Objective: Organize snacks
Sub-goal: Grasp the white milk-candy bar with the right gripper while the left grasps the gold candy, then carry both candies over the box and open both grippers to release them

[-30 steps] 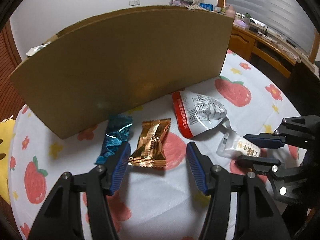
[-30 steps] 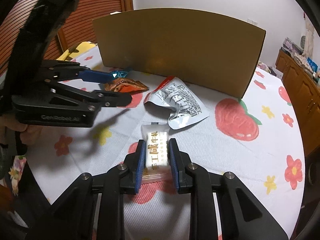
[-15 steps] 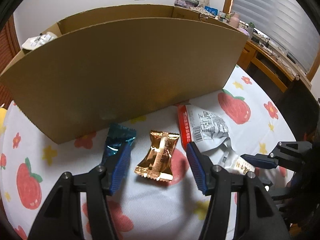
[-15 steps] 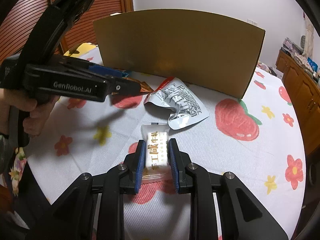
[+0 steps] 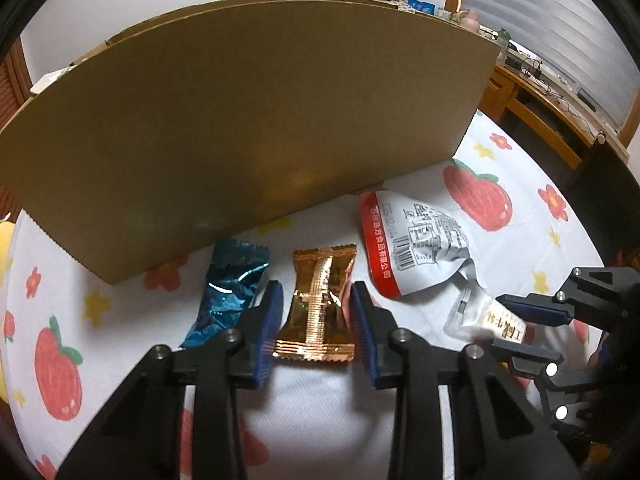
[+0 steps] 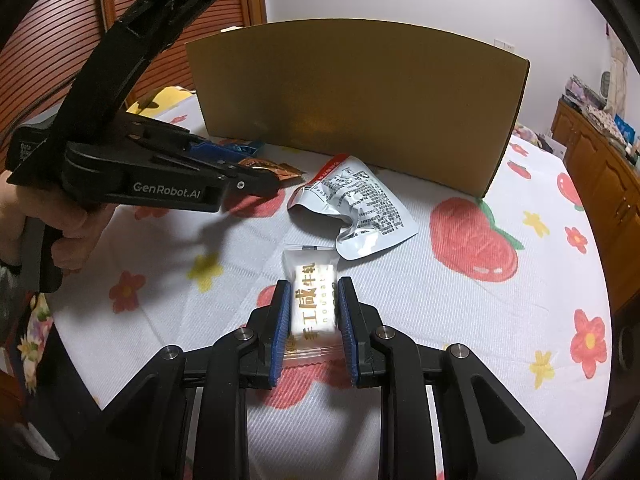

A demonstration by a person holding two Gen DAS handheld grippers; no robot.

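My left gripper (image 5: 317, 320) has its blue pads on both sides of a gold candy wrapper (image 5: 320, 304) lying on the tablecloth, closed in on it. A teal wrapper (image 5: 228, 292) lies just left of it. My right gripper (image 6: 313, 320) is shut on a white nougat packet (image 6: 310, 292) resting on the cloth; it also shows in the left wrist view (image 5: 486, 320). A crumpled silver and red pouch (image 6: 356, 208) lies beyond it. The tall cardboard box (image 5: 248, 120) stands behind all the snacks.
The round table has a strawberry and flower cloth (image 6: 472, 240). Wooden cabinets (image 6: 592, 160) stand to the right, and a slatted wooden door (image 6: 60, 20) at the left. The left gripper's body (image 6: 132, 168) crosses the right wrist view.
My left gripper has lowered and its jaws have narrowed around the gold wrapper. My right gripper has stayed shut on the nougat packet in the same spot.
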